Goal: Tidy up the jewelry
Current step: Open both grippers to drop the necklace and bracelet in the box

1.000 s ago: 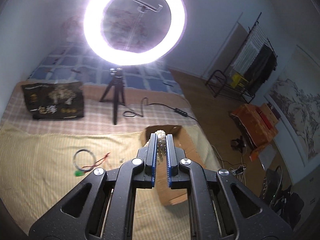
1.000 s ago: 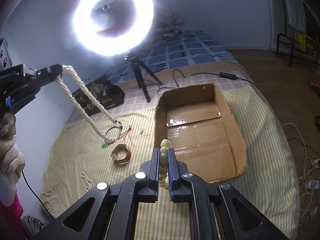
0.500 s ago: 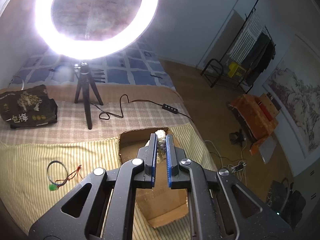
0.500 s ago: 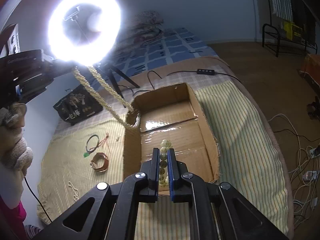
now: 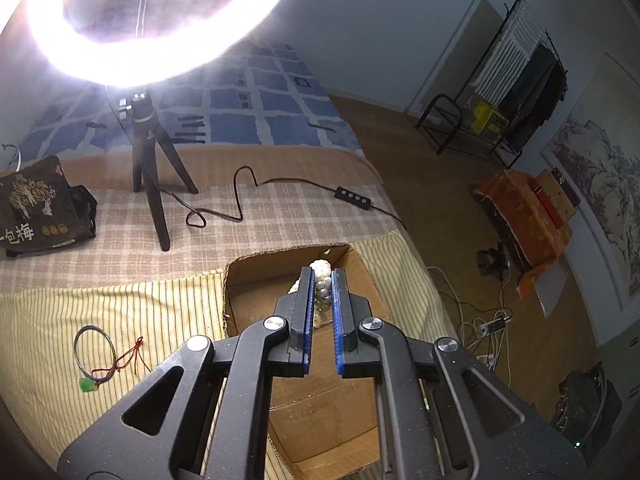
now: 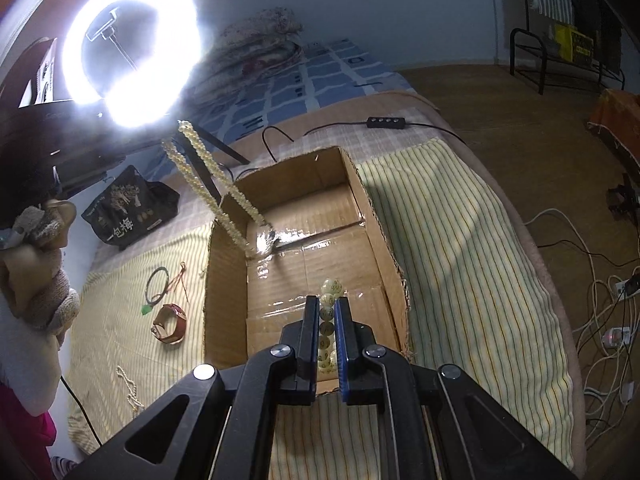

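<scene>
Jewelry is split between our two grippers and the bed: our left gripper (image 5: 321, 276) is clamped on a pearl necklace (image 6: 216, 184), fingers narrow with the white beads bunched between the blue pads, and from the right wrist view that necklace hangs as a long doubled strand down into the cardboard box (image 6: 372, 216), its low end at or just above the taped floor near the box's far left corner; we cannot tell if it touches. Our right gripper (image 6: 329, 308) is pinched on a bead bracelet (image 6: 330, 294), a column of pale round beads held between the pads and sticking out past the tips, over the near part of the box. Box is open-topped and sits on the striped yellow blanket (image 6: 460, 248). Left of the box on the blanket: a dark cord necklace (image 6: 157, 285) with a red string and a small green pendant, a brown bangle (image 6: 170, 323) just beside it toward us, and a thin light chain (image 6: 129, 384) nearer the bed's edge. Behind the box on the checked sheet stand a ring light (image 6: 132, 52) on a small tripod (image 5: 154, 176), its cable with an inline switch (image 5: 352, 197), and a dark bag (image 5: 38, 208) at left. At the left edge of the right wrist view we see a gloved hand (image 6: 44, 280) on the left gripper's handle.
</scene>
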`<state>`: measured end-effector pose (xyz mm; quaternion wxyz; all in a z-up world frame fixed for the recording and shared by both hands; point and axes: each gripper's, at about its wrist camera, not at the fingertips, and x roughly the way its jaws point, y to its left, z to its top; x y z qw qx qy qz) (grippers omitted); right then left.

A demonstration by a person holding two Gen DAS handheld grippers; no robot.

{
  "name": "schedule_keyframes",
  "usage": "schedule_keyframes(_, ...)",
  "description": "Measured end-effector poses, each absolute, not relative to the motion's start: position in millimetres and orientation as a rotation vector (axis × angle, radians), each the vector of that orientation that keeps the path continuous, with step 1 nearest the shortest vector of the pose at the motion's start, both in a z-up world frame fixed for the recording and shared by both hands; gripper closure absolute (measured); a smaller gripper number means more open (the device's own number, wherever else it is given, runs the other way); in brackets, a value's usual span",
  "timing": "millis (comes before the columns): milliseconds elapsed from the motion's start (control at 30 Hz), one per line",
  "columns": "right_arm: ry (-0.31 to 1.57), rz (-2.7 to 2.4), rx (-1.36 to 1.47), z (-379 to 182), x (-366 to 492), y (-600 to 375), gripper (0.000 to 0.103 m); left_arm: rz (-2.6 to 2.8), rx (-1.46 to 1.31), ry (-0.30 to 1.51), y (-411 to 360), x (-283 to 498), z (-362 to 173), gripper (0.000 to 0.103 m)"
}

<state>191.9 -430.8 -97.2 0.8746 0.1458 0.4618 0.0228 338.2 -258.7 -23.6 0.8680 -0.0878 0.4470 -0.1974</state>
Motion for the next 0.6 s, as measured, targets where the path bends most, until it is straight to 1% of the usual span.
schedule_keyframes(133, 0.967, 0.035, 0.308, -99.0, 193.4, -433.1, 0.097, -0.417, -0.169, 0.947, -261.2, 339.9, -28.0, 0.097)
schedule_keyframes(200, 0.960, 0.030, 0.313, -97.9, 193.6, -434.8, 0.094, -0.423, -0.166, 0.952, -261.7, 340.3, -28.7, 0.097)
schedule_keyframes(267, 0.950, 0.020, 0.316, -95.5, 192.9, -435.9, 0.077, -0.419, -0.170, 0.950, -260.7, 339.9, -27.4, 0.097)
schedule_keyframes(300, 0.944, 0.021, 0.316, -94.3, 192.1, -435.9, 0.062, -0.419, -0.171, 0.953, -260.4, 339.7, -26.8, 0.097)
schedule_keyframes(333, 0.935, 0.018, 0.315, -92.8, 190.9, -435.7, 0.050, -0.422, -0.170, 0.962, -260.4, 339.8, -26.8, 0.095)
schedule_keyframes(367, 0.930, 0.013, 0.314, -92.2, 190.8, -435.8, 0.044, -0.424, -0.169, 0.971, -260.5, 340.3, -27.1, 0.080)
schedule_keyframes(400, 0.925, 0.006, 0.312, -91.2, 190.1, -435.9, 0.033, -0.426, -0.168, 0.971, -259.2, 339.7, -26.8, 0.072)
schedule_keyframes(433, 0.916, -0.002, 0.308, -89.7, 188.7, -436.2, 0.027, -0.422, -0.164, 0.959, -257.7, 337.7, -25.5, 0.063)
schedule_keyframes(533, 0.901, -0.014, 0.304, -86.3, 187.5, -437.3, 0.020, -0.411, -0.142, 0.937, -253.5, 331.8, -22.3, 0.063)
schedule_keyframes(600, 0.894, -0.022, 0.305, -84.7, 187.5, -438.1, 0.019, -0.404, -0.144, 0.937, -248.8, 330.1, -21.2, 0.063)
